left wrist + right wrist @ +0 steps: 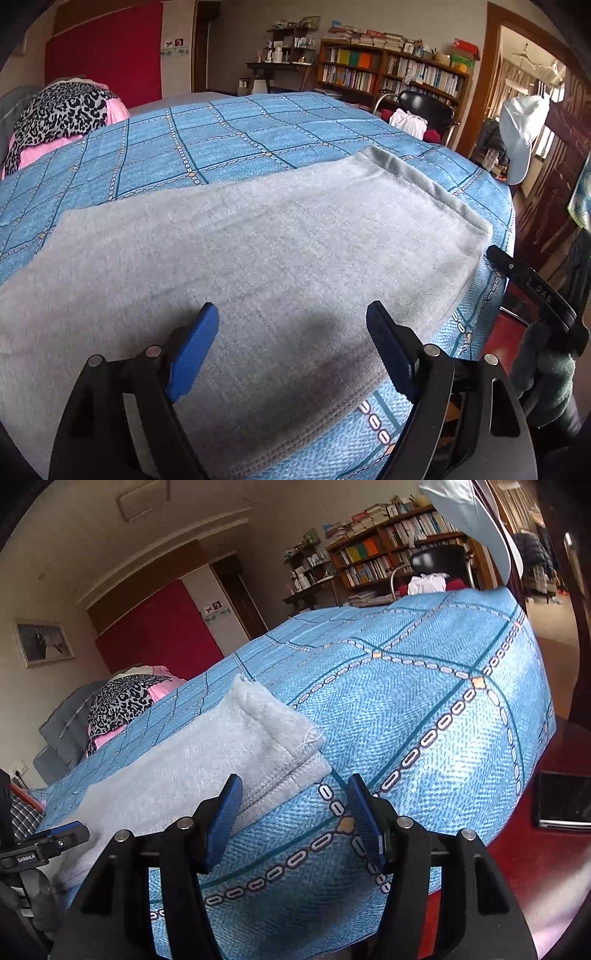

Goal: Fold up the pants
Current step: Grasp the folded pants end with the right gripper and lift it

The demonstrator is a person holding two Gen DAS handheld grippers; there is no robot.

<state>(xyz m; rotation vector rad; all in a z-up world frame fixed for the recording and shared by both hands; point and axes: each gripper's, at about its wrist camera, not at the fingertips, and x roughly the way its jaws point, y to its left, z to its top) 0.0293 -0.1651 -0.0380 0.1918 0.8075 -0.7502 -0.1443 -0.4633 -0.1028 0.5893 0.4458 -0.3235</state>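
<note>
Grey fleece pants lie flat on the blue patterned bed cover, their hem end toward the right edge. My left gripper is open with blue pads, just above the near edge of the pants. In the right wrist view the pants' hem corner lies on the bed cover. My right gripper is open and empty, its left pad over the hem edge, its right pad over bare cover. The right gripper also shows at the bed's right edge, and the left gripper at far left.
A leopard-print and pink pile sits at the bed's far left. A bookshelf, a black chair and a desk stand behind the bed. A white cap hangs by the doorway. The bed edge drops to a red floor.
</note>
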